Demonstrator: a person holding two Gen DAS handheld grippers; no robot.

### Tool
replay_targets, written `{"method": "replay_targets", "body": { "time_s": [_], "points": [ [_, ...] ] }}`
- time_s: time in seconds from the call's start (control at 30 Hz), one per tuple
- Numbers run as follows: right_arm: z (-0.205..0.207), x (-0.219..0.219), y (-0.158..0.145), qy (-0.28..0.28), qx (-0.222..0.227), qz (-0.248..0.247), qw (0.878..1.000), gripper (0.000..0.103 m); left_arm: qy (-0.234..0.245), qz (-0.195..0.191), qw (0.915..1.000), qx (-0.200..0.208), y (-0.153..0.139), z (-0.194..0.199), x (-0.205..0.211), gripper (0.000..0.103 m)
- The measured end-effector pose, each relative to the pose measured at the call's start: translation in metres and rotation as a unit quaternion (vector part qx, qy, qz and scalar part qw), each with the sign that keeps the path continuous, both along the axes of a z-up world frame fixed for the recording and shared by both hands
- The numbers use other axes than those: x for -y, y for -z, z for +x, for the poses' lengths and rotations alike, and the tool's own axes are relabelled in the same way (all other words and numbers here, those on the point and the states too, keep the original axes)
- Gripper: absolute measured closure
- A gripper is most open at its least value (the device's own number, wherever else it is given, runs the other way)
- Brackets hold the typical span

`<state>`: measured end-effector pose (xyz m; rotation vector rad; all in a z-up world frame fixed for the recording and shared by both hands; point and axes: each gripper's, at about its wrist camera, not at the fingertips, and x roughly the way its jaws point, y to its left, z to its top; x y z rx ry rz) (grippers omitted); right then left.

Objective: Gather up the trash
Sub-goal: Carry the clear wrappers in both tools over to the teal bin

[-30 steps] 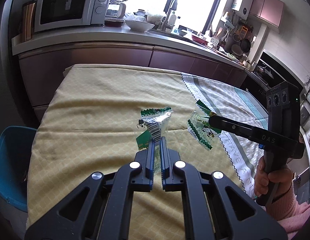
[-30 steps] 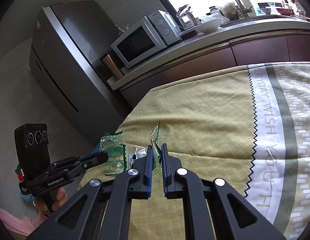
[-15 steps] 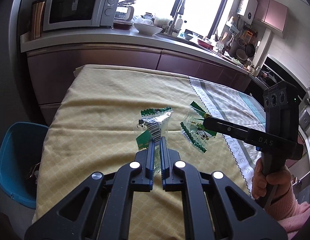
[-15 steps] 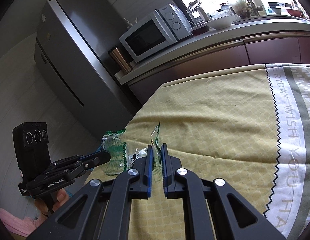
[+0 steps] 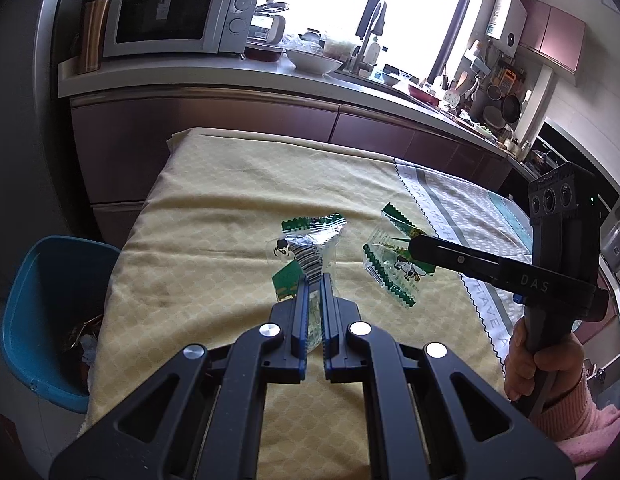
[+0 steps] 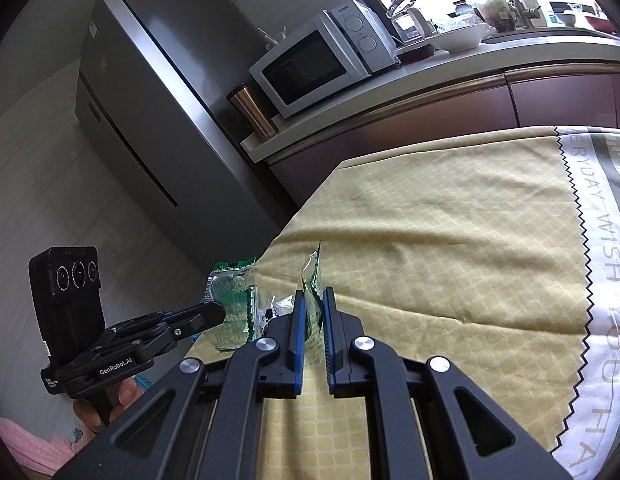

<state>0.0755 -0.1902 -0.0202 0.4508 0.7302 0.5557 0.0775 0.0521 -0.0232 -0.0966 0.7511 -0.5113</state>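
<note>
While both jaws pinch wrappers (image 5: 306,240) over tablecloth (image 5: 214,208), blue bin (image 5: 30,280) beside.

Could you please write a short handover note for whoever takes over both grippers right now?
Left gripper: shut on a clear, green-edged wrapper with a barcode, held above the yellow tablecloth.
Right gripper: shut on a second green-edged wrapper with a cow print, also off the cloth.
Blue bin: on the floor off the table's left edge, with some trash already inside.
Done: both wrappers picked up.
Left: carry both over to the bin and release them. No other trash shows on the cloth.
</note>
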Motion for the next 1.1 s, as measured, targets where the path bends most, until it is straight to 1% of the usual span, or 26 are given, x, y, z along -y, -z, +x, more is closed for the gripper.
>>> {"method": "replay_targets", "body": {
  "time_s": [0.4,1.1],
  "points": [
    [0.008,-0.018,-0.001,-0.017,0.0,0.002,1.0,0.096,-0.015,-0.001,0.9999,0.0,-0.001,0.001,-0.014,0.097],
    [0.019,-0.032,0.0,-0.036,0.001,0.004,0.999,0.096,-0.035,-0.004,0.9994,0.002,-0.005,-0.005,-0.03,0.097]
  ]
}}
